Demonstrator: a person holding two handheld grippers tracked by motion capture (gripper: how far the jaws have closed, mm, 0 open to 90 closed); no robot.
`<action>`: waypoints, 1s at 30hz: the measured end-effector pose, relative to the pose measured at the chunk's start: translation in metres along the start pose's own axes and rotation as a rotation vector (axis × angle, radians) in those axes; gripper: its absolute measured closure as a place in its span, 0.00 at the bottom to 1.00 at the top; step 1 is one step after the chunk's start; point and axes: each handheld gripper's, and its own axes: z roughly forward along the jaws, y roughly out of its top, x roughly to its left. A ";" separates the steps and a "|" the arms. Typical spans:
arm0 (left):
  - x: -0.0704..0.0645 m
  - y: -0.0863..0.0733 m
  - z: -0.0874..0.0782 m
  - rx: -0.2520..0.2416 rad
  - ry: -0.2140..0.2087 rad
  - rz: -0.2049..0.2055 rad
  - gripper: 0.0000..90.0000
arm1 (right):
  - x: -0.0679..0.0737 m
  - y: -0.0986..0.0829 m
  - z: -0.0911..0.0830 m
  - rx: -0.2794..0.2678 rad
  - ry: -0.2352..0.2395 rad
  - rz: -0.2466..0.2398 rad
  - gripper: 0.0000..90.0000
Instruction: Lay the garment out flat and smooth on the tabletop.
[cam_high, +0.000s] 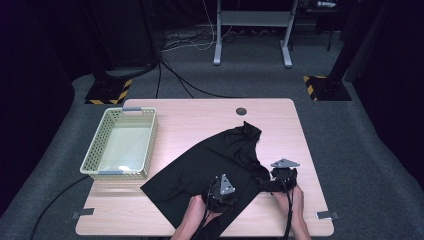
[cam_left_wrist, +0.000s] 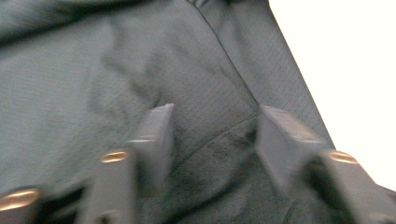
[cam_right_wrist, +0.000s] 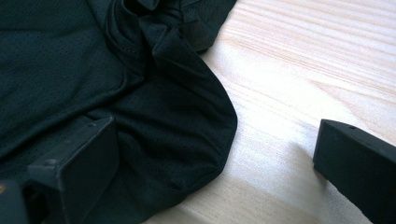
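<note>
Where garment sprawls, basket flanks.

A pale green basket sits at the wooden surface's left side. Grey tape strips, seemingly, mark its near corners.

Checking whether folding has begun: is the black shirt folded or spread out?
Mostly spread. The black shirt lies open and diagonal across the table, rumpled near the right gripper, with no neat fold.

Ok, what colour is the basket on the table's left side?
Pale green basket, clearest in the high view.
</note>
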 end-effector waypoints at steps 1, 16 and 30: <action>0.001 0.000 0.000 -0.002 0.016 0.002 0.61 | 0.000 0.000 0.000 0.000 0.000 0.000 0.00; 0.036 -0.024 -0.036 -0.069 0.102 -0.087 0.95 | -0.002 0.000 -0.001 0.005 -0.004 0.006 0.00; 0.083 -0.068 -0.086 -0.099 0.172 -0.223 0.95 | -0.022 -0.010 -0.013 0.012 -0.032 0.032 0.00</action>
